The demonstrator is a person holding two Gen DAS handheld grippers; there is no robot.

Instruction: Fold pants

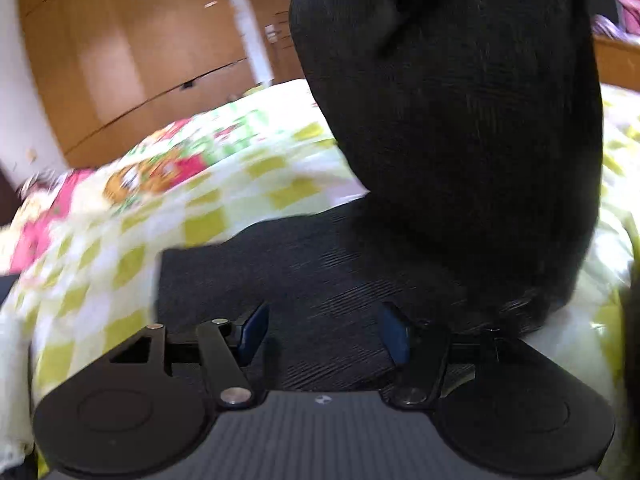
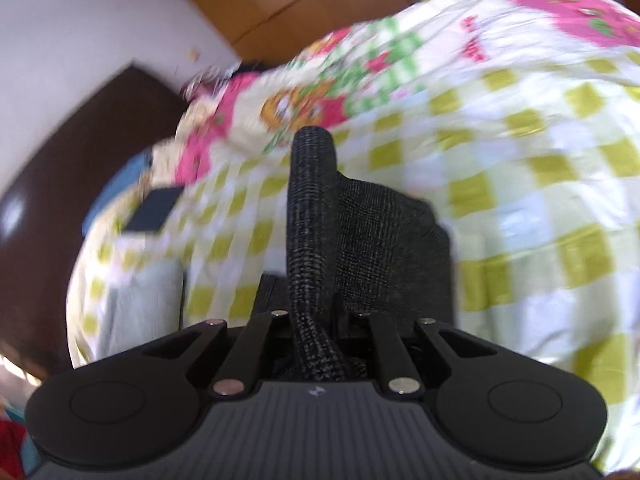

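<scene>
Both wrist views sit low and close over the checked bedsheet [image 1: 208,200], facing the wardrobe [image 1: 132,52], sharing both.

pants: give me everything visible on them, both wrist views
The pants are dark, black to charcoal, a ribbed or woven knit with fine light flecks. One part lies flat on the checked bedsheet; another rises upward from it. The right gripper pinches a bunched fold. The left gripper, open, has fabric between its blue pads.
</scene>
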